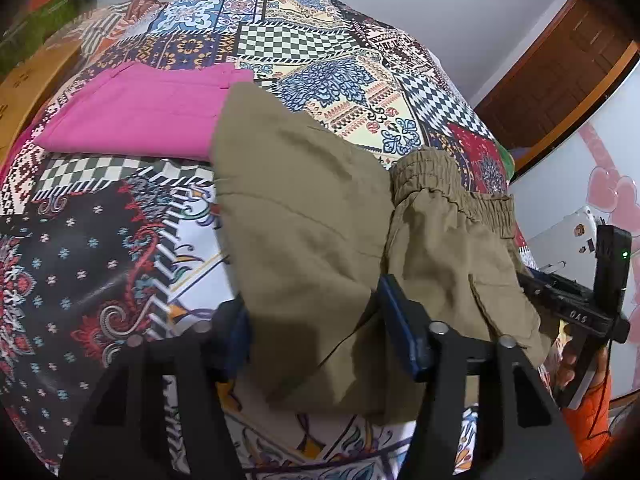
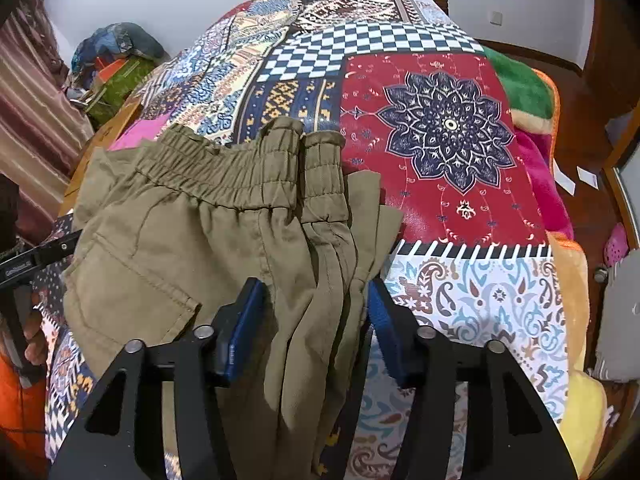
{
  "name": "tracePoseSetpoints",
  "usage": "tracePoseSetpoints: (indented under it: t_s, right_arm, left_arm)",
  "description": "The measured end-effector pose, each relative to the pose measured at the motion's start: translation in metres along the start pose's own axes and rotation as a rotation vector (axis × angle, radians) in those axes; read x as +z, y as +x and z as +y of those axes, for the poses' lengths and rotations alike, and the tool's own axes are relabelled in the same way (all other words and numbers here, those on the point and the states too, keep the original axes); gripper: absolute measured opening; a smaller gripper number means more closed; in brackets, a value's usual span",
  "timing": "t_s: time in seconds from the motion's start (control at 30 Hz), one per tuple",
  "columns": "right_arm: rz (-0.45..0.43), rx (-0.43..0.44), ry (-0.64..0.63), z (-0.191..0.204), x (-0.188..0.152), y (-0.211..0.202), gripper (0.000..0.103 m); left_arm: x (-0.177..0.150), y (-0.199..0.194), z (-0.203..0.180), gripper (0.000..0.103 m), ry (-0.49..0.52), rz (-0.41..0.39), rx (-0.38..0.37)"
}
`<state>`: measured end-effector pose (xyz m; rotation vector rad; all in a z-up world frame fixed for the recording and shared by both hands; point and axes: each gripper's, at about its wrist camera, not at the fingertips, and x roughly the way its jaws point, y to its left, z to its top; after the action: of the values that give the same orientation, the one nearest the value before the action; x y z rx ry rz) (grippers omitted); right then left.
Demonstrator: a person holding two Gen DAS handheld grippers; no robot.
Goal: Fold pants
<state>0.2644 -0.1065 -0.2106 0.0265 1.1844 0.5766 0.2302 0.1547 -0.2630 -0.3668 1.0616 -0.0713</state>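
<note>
Left wrist view: olive pants [image 1: 304, 216] lie on a bed w/ a patchwork bedspread [image 1: 100, 260]. Their long axis runs across the picture, the elastic waistband [image 1: 448, 192] at the right end and the folded leg part at the left. The far left corner of the pants lies over the edge of a pink folded garment [image 1: 132, 116], touching it. The left gripper [image 1: 312, 320] has its jaws on both sides of the near edge of the leg part, and the cloth bunches between the blue pads [image 1: 400, 328], so it looks gripped. The left pad is mostly hidden behind the cloth.

Right wrist view: the waistband [image 2: 224, 168] points away from the camera, gathered and folded double, w/ a back pocket [image 2: 132, 280] on the left. The right gripper [image 2: 312, 320] holds pleated cloth of the waist end; its jaws are closed on it, pads pressing from both sides. The lower part of the pants is cut off behind the gripper frame.

At the picture edge in each view the other gripper shows only in part, w/ a hand [image 1: 576, 364] and an orange sleeve [image 2: 20, 396]. The legs' end I cannot see in the right view.
</note>
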Motion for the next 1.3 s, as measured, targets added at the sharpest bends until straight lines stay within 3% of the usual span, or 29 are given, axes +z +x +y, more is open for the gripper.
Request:
tracePoseSetpoints:
  t_s: [0.2,0.33,0.4,0.5,0.6,0.73,0.83,0.9,1.03,1.2,1.3]
  right_arm:
    - [0.012,-0.007,-0.008,-0.002,-0.011,-0.007,0.05]
    - [0.026,0.006,-0.009,0.0,-0.015,-0.009,0.05]
    - [0.028,0.005,-0.006,-0.002,-0.018,-0.007,0.058]
    - [0.039,0.03,0.035,-0.012,-0.017,0.001,0.065]
    - [0.039,0.068,0.059,-0.017,-0.014,0.007,0.066]
    - [0.04,0.054,0.029,-0.011,-0.006,0.012,0.067]
    - [0.03,0.043,0.028,-0.006,-0.003,0.015,0.064]
    - [0.02,0.036,0.032,-0.005,-0.003,0.013,0.055]
    - [0.001,0.052,0.055,-0.01,-0.002,0.005,0.04]
    - [-0.035,0.044,0.048,-0.004,0.002,-0.01,0.021]
    - [-0.049,0.046,0.034,0.001,0.002,-0.021,0.016]
  left_arm:
    - [-0.005,-0.012,-0.002,0.055,0.01,-0.012,-0.002]
    - [-0.011,-0.004,-0.001,0.055,0.005,0.023,-0.012]
    - [-0.011,0.005,0.0,0.055,-0.006,0.052,-0.032]
    - [-0.006,0.015,-0.001,0.055,-0.017,0.063,-0.056]
    - [0.005,0.024,0.002,0.055,-0.027,0.068,-0.094]
    - [0.02,0.037,0.002,0.056,-0.027,0.071,-0.12]
    - [0.028,0.046,-0.002,0.056,-0.007,0.067,-0.109]
    - [0.029,0.049,-0.009,0.056,0.018,0.062,-0.085]
    - [0.027,0.046,-0.02,0.031,0.047,0.057,-0.084]
    - [0.026,0.033,-0.025,0.019,0.031,0.036,-0.07]
    - [0.022,0.018,-0.029,0.012,0.031,0.018,-0.079]
